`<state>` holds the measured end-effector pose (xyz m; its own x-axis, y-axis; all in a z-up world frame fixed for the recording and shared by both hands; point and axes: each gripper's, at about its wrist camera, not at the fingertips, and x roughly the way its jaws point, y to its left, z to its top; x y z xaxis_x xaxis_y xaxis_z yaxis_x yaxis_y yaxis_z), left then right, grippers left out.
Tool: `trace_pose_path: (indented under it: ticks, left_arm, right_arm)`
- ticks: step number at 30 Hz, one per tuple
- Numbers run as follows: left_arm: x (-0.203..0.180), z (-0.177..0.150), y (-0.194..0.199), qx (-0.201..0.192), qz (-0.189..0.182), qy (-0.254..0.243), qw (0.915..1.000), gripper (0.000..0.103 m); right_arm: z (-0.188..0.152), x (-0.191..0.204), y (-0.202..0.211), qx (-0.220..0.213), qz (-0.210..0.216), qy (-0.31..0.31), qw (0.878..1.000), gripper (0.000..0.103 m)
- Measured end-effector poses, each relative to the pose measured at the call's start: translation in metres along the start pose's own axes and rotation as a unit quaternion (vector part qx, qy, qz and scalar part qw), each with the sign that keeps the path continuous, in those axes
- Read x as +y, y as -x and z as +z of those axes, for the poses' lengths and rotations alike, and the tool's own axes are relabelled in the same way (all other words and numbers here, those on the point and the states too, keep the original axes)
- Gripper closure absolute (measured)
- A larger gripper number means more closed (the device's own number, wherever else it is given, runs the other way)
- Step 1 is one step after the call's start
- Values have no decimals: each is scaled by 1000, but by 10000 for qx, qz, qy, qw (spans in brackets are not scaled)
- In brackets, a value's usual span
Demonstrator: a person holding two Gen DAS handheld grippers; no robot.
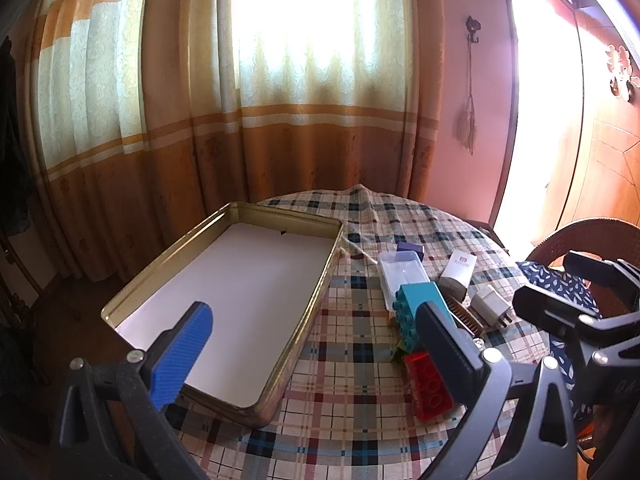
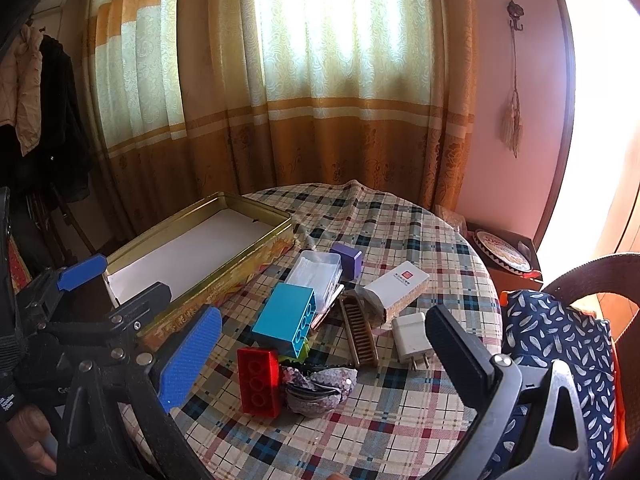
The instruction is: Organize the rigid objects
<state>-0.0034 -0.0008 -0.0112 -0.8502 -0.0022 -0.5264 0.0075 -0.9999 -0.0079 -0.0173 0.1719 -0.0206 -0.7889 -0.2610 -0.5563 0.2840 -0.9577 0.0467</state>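
Lying just ahead of the wide-open, empty right tool (image 2: 320,364): red brick (image 2: 258,380), teal brick (image 2: 285,320).

My left wrist view looks down and forward from the near left, close over the tin (image 1: 224,304). My right wrist view sits further right. Both share the checked tablecloth (image 2: 400,420) and curtains (image 1: 280,140).

One gold tin (image 2: 224,276), three toy bricks (image 2: 286,318) perhaps, two white boxes (image 2: 394,290), one comb (image 2: 358,330), one charger (image 2: 412,338).
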Motion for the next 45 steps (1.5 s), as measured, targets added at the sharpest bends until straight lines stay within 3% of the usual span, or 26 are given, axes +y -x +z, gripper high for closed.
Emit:
trace_pose_path:
  ticks: [18, 31, 39, 43, 45]
  left_arm:
    - [-9, -10, -13, 192, 62, -57, 9998, 0]
    - [-54, -37, -35, 657, -595, -361, 9954, 2]
    - [-77, -57, -49, 912, -820, -614, 9905, 19]
    - [-75, -61, -57, 1138, -1181, -546, 9849, 69]
    - [-72, -63, -56, 1163, -1293, -470, 9836, 72]
  right_arm:
    - [-6, -17, -12, 89, -68, -82, 9999, 1]
    - [-35, -61, -30, 325, -609, -180, 9974, 1]
    - [-46, -56, -44, 441, -538, -123, 9975, 1]
    - [-50, -54, -49, 473, -506, -82, 9976, 1]
    - [-51, -53, -51, 480, -490, -74, 9976, 1]
